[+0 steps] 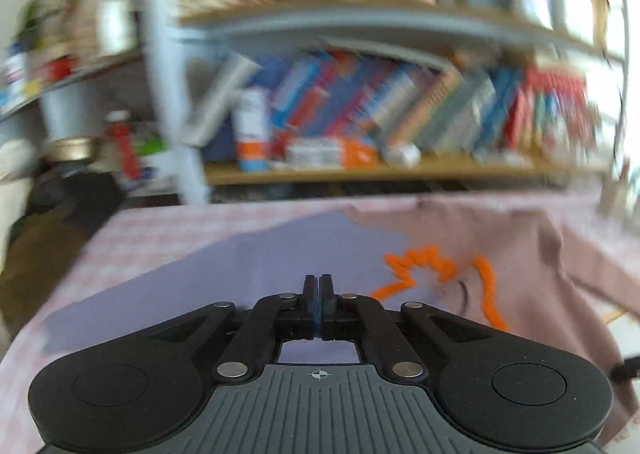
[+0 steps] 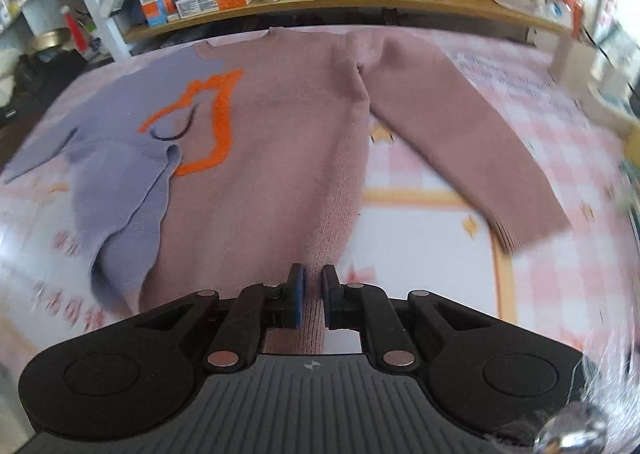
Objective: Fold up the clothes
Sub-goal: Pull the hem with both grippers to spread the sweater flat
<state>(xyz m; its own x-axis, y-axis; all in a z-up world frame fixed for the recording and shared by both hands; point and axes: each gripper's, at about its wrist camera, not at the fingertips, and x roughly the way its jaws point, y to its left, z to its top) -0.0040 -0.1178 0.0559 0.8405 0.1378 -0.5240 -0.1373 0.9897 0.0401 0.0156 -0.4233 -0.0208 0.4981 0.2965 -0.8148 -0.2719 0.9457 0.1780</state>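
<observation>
Dusty-pink knitted sweater (image 2: 280,142) with lilac side and orange outline, spread flat at frame centre on pink checked bench (image 2: 540,158), left gripper (image 1: 319,290) jaws pressed together with nothing visibly between them, right gripper (image 2: 313,290) jaws slightly apart over sweater's hem

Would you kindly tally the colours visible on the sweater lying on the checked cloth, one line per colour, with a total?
Colours on the sweater:
Dusty pink, body and spread sleeve: 1
Lilac, left part and folded-in sleeve: 1
Orange, fuzzy outline: 1
Dark, thin curved line: 1
Total: 4 colours
</observation>
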